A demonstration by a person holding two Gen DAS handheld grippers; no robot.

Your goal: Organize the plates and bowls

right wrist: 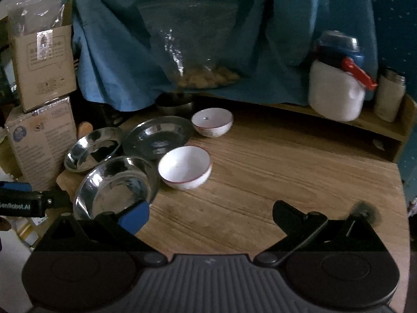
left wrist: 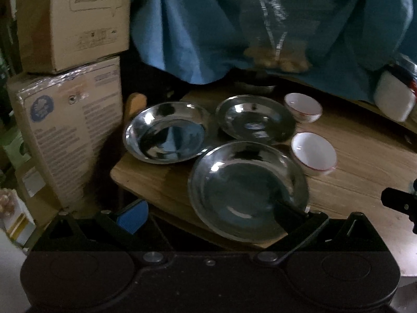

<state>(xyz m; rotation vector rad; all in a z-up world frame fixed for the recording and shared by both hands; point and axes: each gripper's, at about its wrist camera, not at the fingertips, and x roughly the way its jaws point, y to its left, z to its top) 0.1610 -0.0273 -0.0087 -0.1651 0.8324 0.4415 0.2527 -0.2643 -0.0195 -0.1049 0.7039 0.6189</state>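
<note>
Starting at the left, three steel plates (left wrist: 166, 133) (left wrist: 254, 120) (left wrist: 247, 190) sit right side up, clustered on the counter's (right wrist: 286, 172) left end, rims nearly touching, probably waiting to be stacked. The left hand-held gripper (left wrist: 208, 215) is spread wide with nothing in it, one finger over the nearest plate (round, so no long axis to line up). Two white bowls (right wrist: 184, 167) (right wrist: 212, 121) open upward just right of the plates. The right hand-held gripper (right wrist: 211, 215) hangs wide open over bare wood.
</note>
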